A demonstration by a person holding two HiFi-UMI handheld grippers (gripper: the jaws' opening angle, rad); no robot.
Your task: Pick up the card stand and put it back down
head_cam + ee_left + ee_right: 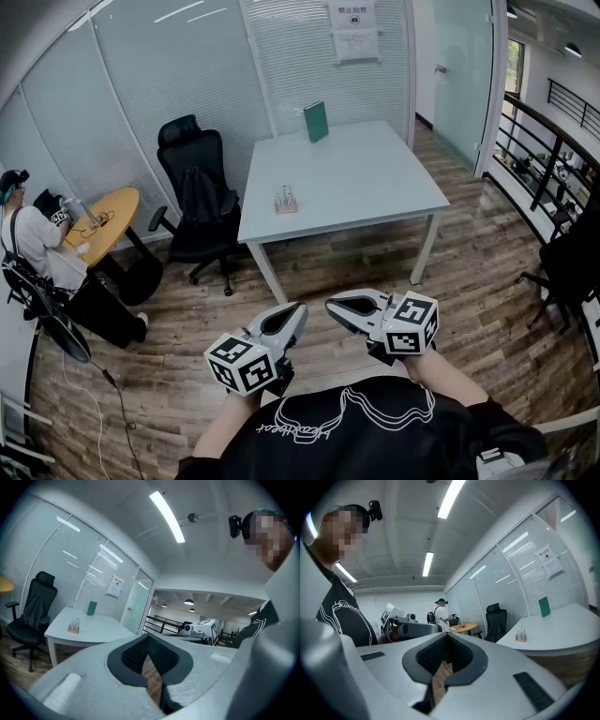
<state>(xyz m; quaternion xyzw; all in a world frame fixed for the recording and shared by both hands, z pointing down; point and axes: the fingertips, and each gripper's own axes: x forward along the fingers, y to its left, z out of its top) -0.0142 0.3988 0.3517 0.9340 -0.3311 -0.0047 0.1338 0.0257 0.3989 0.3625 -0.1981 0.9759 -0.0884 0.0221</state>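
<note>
The card stand (284, 201), a small wooden base with thin upright holders, sits near the left front edge of the white table (375, 178). It also shows far off in the left gripper view (73, 626) and the right gripper view (521, 634). A green upright card (316, 121) stands at the table's far side. My left gripper (298, 309) and right gripper (330, 305) hang close to my body above the wooden floor, well short of the table. Both are shut with nothing between the jaws (148, 637) (446, 637).
A black office chair (197, 202) stands left of the table. Further left, a person (37, 253) sits at a round yellow table (103, 220). Another dark chair (572, 262) and a railing (553, 141) are at the right. Wooden floor lies between me and the table.
</note>
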